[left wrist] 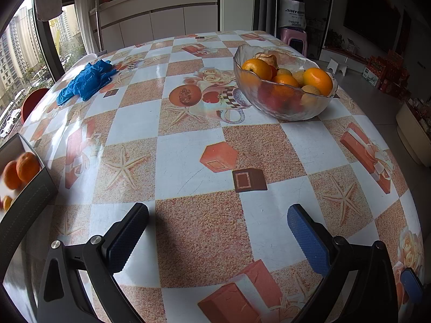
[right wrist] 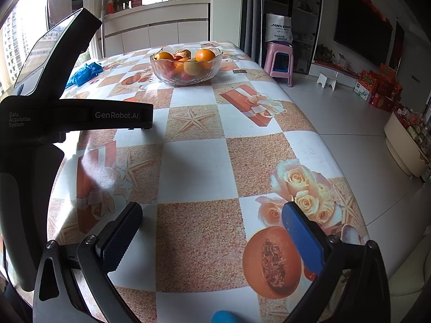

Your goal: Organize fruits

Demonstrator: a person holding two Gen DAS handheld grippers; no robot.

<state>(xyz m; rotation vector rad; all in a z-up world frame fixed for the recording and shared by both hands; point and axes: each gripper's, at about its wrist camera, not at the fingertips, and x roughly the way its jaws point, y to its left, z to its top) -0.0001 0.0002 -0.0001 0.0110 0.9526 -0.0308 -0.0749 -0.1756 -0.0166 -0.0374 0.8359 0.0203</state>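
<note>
Crumpled blue plastic gloves (left wrist: 85,80) far left on checkered worktop (left wrist: 188,161). Clear glass bowl of oranges (left wrist: 285,86) far ahead, well apart from my left gripper (left wrist: 217,238) and right gripper (right wrist: 212,238); both spread wide, empty.

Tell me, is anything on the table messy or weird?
Yes: crumpled blue gloves lie in a heap on the table, away from the glass fruit bowl. They're not fruit, so they look out of place.
</note>
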